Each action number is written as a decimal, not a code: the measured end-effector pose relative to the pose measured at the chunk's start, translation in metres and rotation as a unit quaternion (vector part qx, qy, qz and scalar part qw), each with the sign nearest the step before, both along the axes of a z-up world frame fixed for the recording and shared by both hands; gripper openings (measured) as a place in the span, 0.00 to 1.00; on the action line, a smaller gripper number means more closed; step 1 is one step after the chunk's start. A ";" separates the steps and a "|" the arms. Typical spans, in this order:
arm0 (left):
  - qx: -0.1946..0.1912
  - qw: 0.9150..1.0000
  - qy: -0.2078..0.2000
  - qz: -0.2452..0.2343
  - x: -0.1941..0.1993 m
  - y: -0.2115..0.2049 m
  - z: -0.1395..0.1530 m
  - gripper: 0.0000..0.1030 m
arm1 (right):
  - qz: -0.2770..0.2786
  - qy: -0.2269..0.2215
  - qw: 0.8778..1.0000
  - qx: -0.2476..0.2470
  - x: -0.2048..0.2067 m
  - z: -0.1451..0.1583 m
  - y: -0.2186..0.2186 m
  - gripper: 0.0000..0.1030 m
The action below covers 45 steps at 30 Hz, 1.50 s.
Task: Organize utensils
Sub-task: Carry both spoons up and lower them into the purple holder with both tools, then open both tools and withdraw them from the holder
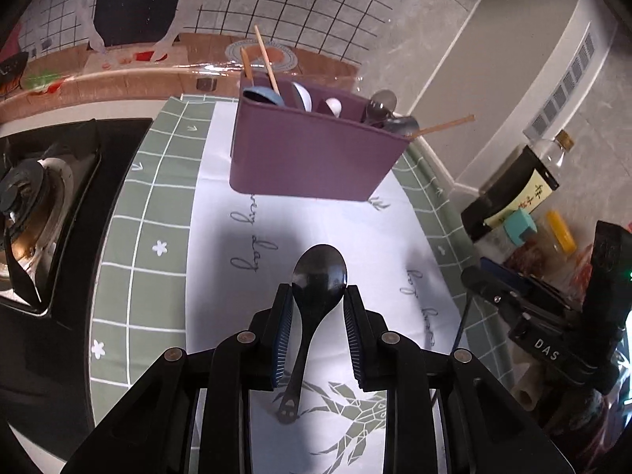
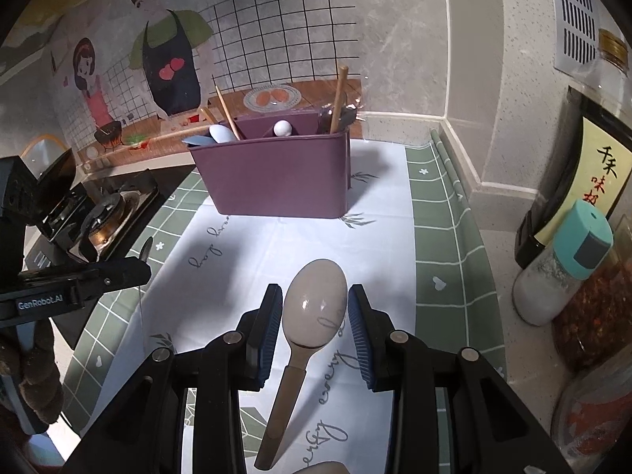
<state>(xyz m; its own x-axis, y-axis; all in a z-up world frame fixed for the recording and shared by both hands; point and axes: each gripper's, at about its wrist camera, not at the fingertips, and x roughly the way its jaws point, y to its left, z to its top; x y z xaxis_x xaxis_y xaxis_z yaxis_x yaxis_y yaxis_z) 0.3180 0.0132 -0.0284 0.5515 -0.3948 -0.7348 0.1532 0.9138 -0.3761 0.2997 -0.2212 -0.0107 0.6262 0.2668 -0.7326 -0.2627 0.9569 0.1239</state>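
Note:
My left gripper [image 1: 318, 288] is shut on a dark metal spoon [image 1: 320, 266]. Its pads press the sides of the bowl, and the handle hangs back under the fingers above the white cloth. My right gripper [image 2: 315, 288] is shut on a beige spoon [image 2: 316, 304] in the same way, with the handle trailing toward the camera. A purple utensil holder [image 1: 312, 154] [image 2: 276, 181] stands upright at the far end of the cloth. It holds wooden chopsticks [image 2: 339, 98], metal spoons and pale spoons in separate compartments. The left gripper [image 2: 138, 268] also shows at the left of the right wrist view.
A gas stove [image 1: 39, 205] [image 2: 106, 217] sits to the left of the green checked mat [image 1: 130, 245]. At the right edge stand a dark sauce bottle [image 1: 525, 181], a teal-capped shaker [image 2: 568, 268] and jars. A tiled wall runs just behind the holder.

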 end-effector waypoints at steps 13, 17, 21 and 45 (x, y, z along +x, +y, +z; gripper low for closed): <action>-0.067 0.969 -0.236 0.025 0.027 0.021 0.172 0.26 | 0.007 -0.202 0.978 0.052 0.025 0.161 0.009 0.29; -0.067 0.963 -0.260 0.034 0.063 0.027 0.199 0.26 | -0.015 -0.264 0.964 0.027 0.046 0.215 0.016 0.29; -0.092 0.968 -0.230 0.042 0.102 0.035 0.176 0.26 | -0.020 -0.227 0.974 0.001 0.086 0.211 0.028 0.29; -0.016 0.987 -0.137 0.078 0.109 0.021 0.080 0.64 | 0.005 -0.083 0.995 0.053 0.135 0.108 0.041 0.34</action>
